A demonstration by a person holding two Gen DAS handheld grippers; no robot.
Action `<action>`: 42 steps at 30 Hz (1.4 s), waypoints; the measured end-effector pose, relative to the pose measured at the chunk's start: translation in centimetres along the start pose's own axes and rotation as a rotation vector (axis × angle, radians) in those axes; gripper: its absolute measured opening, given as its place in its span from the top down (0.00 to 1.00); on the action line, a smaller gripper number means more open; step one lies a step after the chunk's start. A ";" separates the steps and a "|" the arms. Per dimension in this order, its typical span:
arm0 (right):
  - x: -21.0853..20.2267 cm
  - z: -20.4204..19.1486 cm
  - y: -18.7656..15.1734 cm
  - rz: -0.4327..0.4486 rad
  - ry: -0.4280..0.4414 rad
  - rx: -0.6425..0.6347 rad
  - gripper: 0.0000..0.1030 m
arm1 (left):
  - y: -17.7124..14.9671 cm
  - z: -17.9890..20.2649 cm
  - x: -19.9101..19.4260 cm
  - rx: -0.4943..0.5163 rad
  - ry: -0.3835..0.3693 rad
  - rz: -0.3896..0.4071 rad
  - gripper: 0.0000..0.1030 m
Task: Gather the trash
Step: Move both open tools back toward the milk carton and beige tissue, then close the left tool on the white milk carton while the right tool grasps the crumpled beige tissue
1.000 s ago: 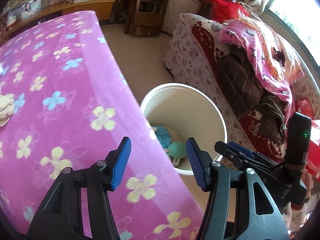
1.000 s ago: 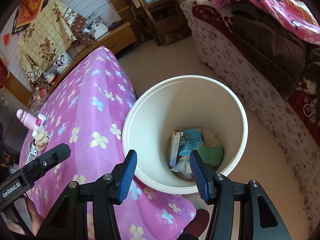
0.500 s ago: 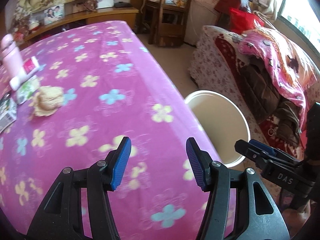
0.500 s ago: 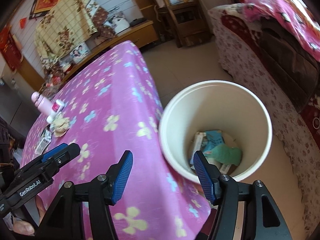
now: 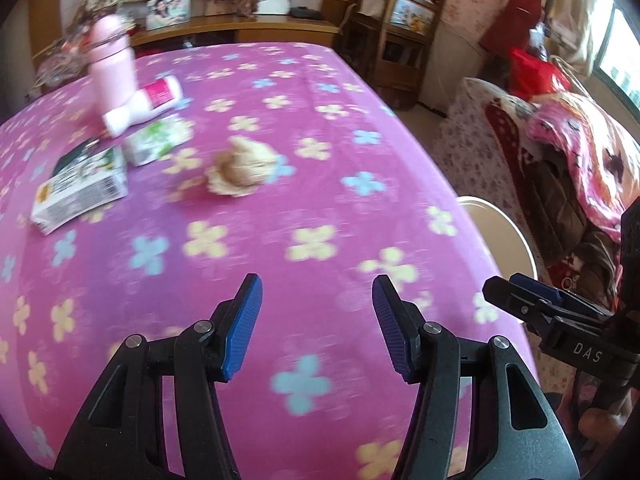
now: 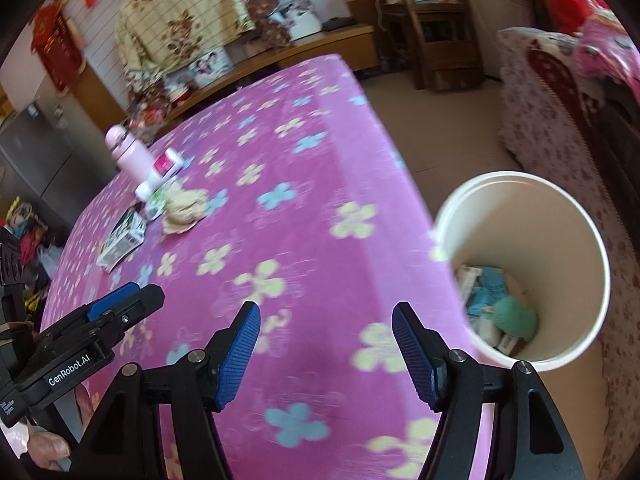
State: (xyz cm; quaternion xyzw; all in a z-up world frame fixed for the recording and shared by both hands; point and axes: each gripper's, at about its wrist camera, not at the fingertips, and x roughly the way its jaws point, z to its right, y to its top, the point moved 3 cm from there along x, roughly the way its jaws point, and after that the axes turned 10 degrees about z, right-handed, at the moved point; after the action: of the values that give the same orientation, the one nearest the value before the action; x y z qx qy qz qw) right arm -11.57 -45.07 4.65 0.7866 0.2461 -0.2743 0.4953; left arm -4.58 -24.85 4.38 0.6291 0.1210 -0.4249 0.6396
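Note:
A crumpled beige paper wad (image 5: 240, 170) lies on the pink flowered tablecloth (image 5: 320, 184), with a white-green carton (image 5: 80, 190), a small green packet (image 5: 156, 140) and a white-pink tube (image 5: 140, 106) to its left. My left gripper (image 5: 316, 320) is open and empty above the near cloth. My right gripper (image 6: 326, 344) is open and empty over the table's near right edge. The white bin (image 6: 592, 248) stands on the floor right of the table, holding several wrappers (image 6: 492, 300). The wad also shows in the right wrist view (image 6: 182, 210).
A pink bottle (image 5: 110, 64) stands behind the tube. A sofa with blankets (image 5: 568, 152) runs along the right side. A wooden shelf (image 5: 400, 32) and a low cabinet (image 5: 240, 28) stand at the back. Bare floor (image 6: 432, 112) lies between table and sofa.
Both grippers have swung left, from over the bin toward the table. The trash on the cloth has come into view. Both stay open and empty.

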 end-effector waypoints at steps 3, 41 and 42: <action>1.2 -2.1 -0.2 -0.028 0.024 -0.026 0.34 | -0.2 -3.0 -0.5 -0.027 0.032 -0.001 0.46; 10.1 -12.6 3.1 -0.068 0.138 -0.173 0.25 | 4.2 -24.4 0.0 -0.264 0.092 -0.050 0.46; 10.5 -12.9 3.4 -0.067 0.140 -0.179 0.25 | 4.4 -24.1 -0.3 -0.283 0.076 -0.040 0.46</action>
State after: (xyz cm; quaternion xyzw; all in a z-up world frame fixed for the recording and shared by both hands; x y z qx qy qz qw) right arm 0.71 -33.40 4.39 0.7476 0.3299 -0.2121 0.5359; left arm 7.47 -3.50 3.36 0.5458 0.2162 -0.3922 0.7082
